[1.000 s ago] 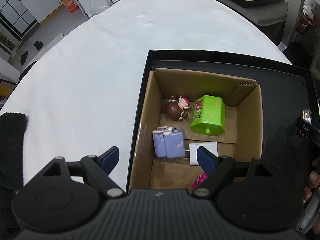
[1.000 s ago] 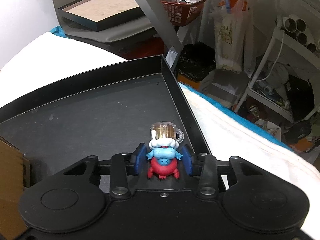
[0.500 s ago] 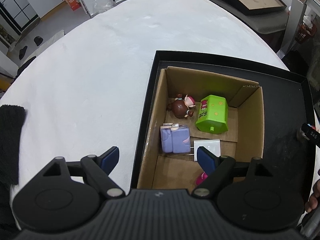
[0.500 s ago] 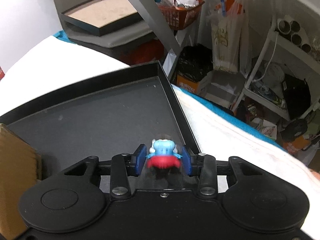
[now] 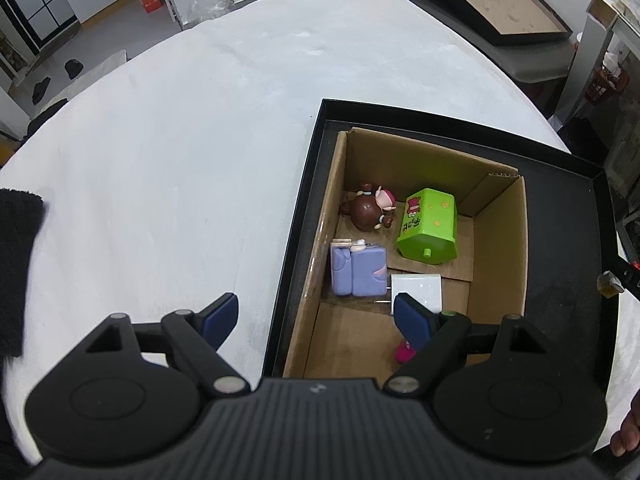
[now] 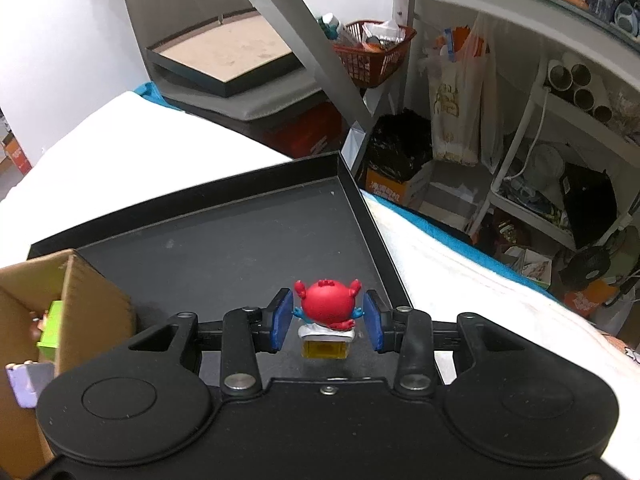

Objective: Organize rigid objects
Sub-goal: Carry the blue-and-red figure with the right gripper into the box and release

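A black tray (image 5: 568, 240) held the cardboard box (image 5: 498, 248), seemingly the collecting spot, toys already inside. Above it the left gripper (image 5: 316, 314) hung with jaws spread, empty. The right gripper (image 6: 327, 319) pinched a red figurine (image 6: 327, 307) over the tray, probably bound for the box.

Toys (image 5: 358, 270) crowd box's (image 5: 498, 240) left side

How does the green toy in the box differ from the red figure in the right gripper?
The green toy is boxy; the red figure is round with small limbs. The green toy lies on its side in the cardboard box; the red figure hangs clamped in the right gripper above the black tray. Both are small rigid toys.
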The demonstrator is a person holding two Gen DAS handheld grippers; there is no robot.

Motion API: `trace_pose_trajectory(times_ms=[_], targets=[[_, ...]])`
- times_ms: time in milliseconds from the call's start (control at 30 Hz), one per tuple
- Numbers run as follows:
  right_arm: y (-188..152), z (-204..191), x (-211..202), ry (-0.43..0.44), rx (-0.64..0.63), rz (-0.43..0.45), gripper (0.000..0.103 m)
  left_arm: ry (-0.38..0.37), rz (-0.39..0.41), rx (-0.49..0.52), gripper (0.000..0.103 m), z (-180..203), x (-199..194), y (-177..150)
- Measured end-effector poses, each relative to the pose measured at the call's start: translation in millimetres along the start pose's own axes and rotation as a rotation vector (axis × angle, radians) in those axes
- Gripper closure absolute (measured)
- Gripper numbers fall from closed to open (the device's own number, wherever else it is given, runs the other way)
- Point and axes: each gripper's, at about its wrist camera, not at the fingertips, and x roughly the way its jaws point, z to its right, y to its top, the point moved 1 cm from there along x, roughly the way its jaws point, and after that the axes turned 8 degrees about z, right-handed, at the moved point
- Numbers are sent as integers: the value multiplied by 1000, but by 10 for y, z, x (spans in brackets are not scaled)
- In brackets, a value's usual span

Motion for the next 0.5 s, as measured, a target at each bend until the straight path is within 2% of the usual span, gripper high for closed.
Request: trace_pose_trajectory(times_ms=[500], targets=[[164, -256, -348, 22, -56, 55, 65, -71, 15, -29, 19, -133, 5, 6]])
